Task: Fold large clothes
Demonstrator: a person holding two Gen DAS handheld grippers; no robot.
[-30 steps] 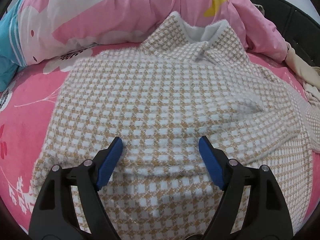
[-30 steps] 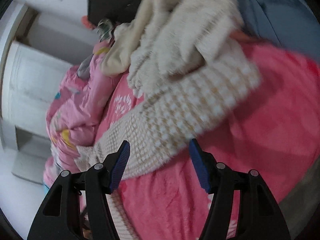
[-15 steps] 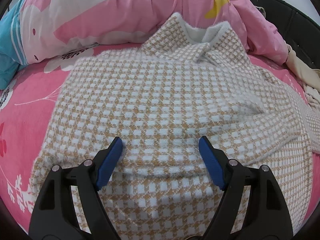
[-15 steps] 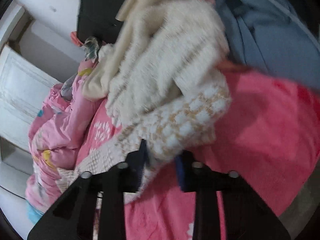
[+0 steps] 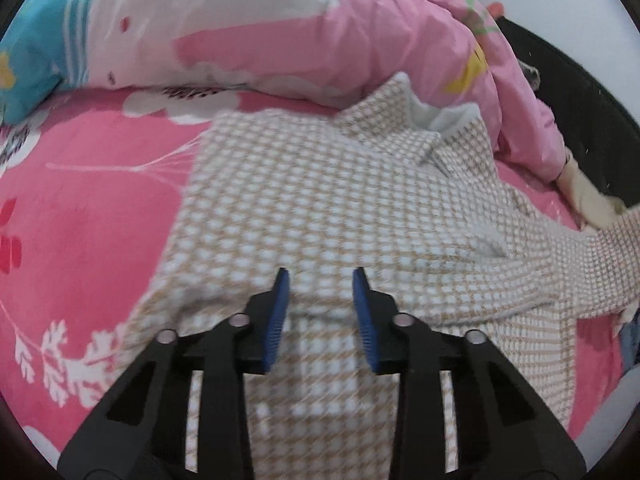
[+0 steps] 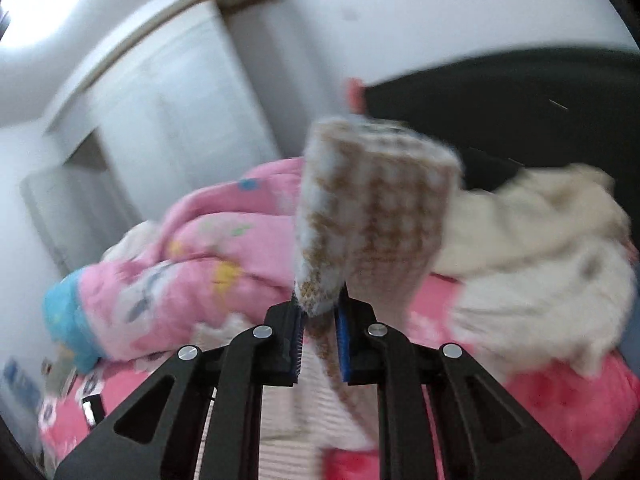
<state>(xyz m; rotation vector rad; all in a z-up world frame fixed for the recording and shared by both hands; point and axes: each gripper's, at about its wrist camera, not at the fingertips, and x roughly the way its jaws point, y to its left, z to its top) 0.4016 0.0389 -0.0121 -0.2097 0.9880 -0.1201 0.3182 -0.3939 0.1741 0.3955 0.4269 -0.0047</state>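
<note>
A tan-and-white checked sweater (image 5: 320, 200) lies flat on the pink bed, collar toward the far side. My left gripper (image 5: 320, 312) hovers over the sweater's body, its jaws partly closed with a clear gap and no cloth between them. My right gripper (image 6: 320, 340) is shut on the sweater's sleeve cuff (image 6: 372, 208), which stands up lifted above the bed. In the left wrist view the sleeve (image 5: 560, 272) stretches off to the right.
A pink floral duvet (image 5: 320, 28) is bunched along the far side. A cream fleece garment (image 6: 540, 264) lies in a heap at the right. A dark headboard (image 6: 520, 108) and a white wardrobe (image 6: 168, 92) stand behind the pink sheet (image 5: 88, 208).
My right gripper closed on the sleeve cuff and lifted it off the bed. My left gripper's jaws narrowed and it shifted right over the sweater.
</note>
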